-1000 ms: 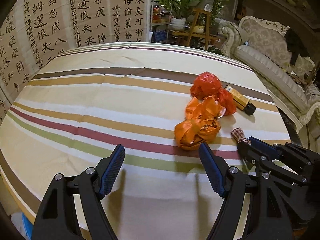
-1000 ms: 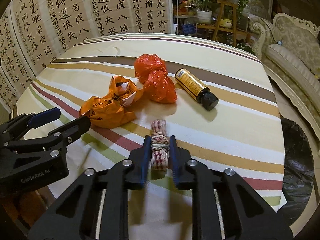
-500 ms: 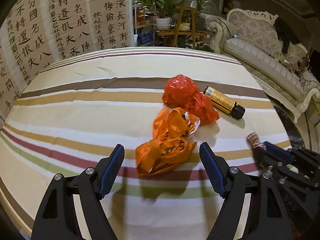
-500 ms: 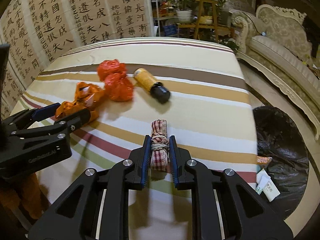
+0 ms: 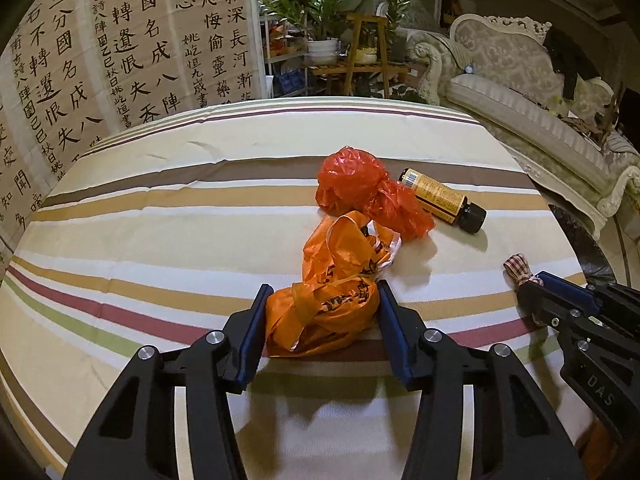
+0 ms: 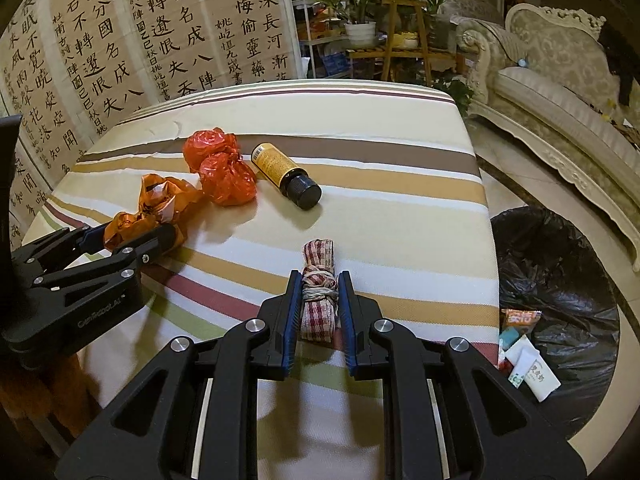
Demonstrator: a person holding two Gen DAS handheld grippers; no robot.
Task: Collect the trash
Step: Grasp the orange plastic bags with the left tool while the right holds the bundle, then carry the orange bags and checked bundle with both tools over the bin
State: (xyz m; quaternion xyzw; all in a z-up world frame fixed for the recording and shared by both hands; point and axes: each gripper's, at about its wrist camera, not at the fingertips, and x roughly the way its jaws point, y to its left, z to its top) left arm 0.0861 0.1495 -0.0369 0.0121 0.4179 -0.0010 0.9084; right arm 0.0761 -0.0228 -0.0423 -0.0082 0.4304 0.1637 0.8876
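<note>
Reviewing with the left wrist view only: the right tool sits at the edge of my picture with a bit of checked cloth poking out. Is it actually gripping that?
Observer: Yes. The right wrist view shows the right tool shut on a checked cloth roll tied with string, low over the striped table.
Operator: Where could that cloth be dropped?
Observer: An open black trash bag sits on the floor just past the table's right edge.
Operator: Is anything in it yet?
Observer: Yes, a few paper packets lie inside, near the table side.
</note>
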